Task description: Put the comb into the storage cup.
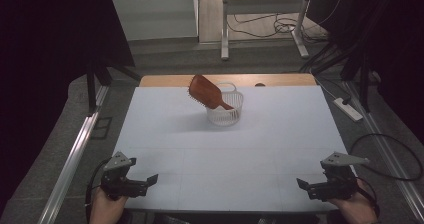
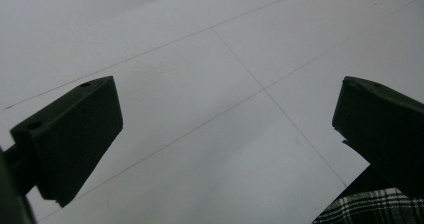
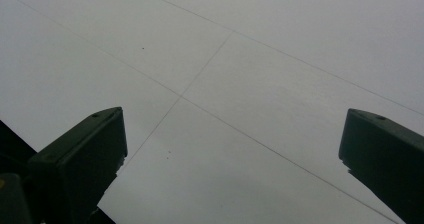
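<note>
- The table [image 1: 165, 134] is a large white sheet with faint seams; its wooden far edge peeks out behind the basket [image 1: 226, 109].
- The basket, white and slatted, stands toward the far middle of the table, well apart from both grippers.
- The brush [image 1: 204, 92], a brown paddle hairbrush, leans in the basket: its handle goes down inside and its head sticks up and out over the basket's left rim. Judged from this, the putting-in looks done, or else the brush waits to be taken out; nothing is in hand either way.
- The left gripper [image 1: 151, 180] rests at the near left corner, far from the basket, jaws spread wide and empty; in the left gripper view [image 2: 227, 134] bare table lies between them.
- The right gripper [image 1: 302, 183] sits at the near right corner, likewise parted and holding nothing, as the right gripper view [image 3: 232, 149] confirms.
- Hard to make out: how deep the handle sits, whether the bristles touch the rim, and a small dark spot behind the basket to its right.
</note>
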`<state>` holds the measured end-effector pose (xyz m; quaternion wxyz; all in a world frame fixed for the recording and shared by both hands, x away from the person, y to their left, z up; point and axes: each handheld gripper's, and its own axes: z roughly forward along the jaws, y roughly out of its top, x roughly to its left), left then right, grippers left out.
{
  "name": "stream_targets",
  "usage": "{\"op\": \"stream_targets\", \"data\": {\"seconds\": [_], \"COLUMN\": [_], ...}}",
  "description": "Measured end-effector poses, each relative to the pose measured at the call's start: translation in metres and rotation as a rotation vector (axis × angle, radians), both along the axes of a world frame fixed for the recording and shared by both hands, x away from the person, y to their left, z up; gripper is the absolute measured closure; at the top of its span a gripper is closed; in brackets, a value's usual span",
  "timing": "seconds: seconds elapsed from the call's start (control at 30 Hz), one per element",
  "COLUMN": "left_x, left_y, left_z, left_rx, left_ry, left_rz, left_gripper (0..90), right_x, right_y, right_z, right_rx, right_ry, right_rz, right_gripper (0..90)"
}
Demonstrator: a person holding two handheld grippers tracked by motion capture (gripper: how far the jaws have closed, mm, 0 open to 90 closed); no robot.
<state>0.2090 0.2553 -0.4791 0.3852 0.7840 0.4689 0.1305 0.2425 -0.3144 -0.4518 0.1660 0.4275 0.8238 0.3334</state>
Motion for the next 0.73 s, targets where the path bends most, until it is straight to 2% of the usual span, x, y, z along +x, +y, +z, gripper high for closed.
{"op": "stream_targets", "data": {"seconds": [0.3,0.53,0.73], "left_x": [-0.0017,-0.0047,-0.0029], "left_y": [0.0003,0.0001,-0.0004], "left_z": [0.0002,0.0004,0.0002], "left_rx": [0.005,0.033,0.031], "left_ry": [0.007,0.017,0.029], "left_rz": [0.003,0.010,0.013], "left_gripper": [0.0,0.0,0.0], "right_x": [0.0000,0.0002,0.0004], "right_y": [0.0004,0.0007,0.0008], "right_z": [0.0000,-0.0001,-0.0006], "right_rx": [-0.002,-0.007,-0.011], "right_ry": [0.001,0.002,0.003], "right_rz": [0.000,-0.003,0.000], "right_gripper": [0.0,0.0,0.0]}}
